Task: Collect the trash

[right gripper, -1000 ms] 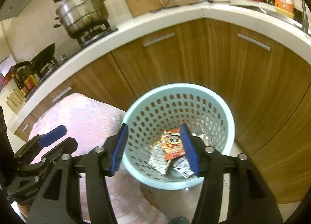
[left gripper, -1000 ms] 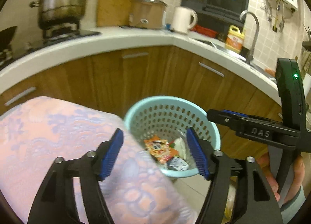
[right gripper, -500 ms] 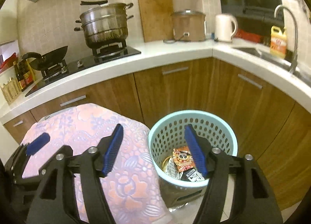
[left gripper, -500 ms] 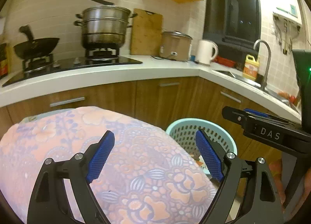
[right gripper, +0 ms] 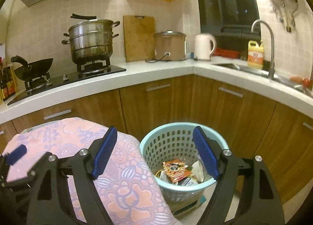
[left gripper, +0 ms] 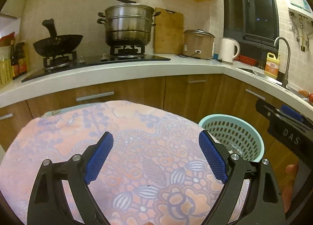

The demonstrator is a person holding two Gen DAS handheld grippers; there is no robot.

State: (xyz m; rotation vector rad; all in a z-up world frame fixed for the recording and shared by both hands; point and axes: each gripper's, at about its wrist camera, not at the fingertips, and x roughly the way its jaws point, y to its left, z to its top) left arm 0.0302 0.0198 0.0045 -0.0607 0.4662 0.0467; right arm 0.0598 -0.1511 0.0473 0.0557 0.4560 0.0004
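Now my left gripper (left gripper: 155,158) and right gripper (right gripper: 154,153) both gape empty, jaws just widened. Trash (right gripper: 177,170) sits in the bin (right gripper: 148,143) beside the cloth (left gripper: 137,127). If I swing carelessly, I risk tipping it over.

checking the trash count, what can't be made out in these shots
- Basket contents, left wrist view: hidden by its wall and the cloth.
- Trash, right wrist view: wrappers overlap, so no count; print too small.
- Basket base: hidden by the right gripper.
- What the cloth covers: hidden in both views.
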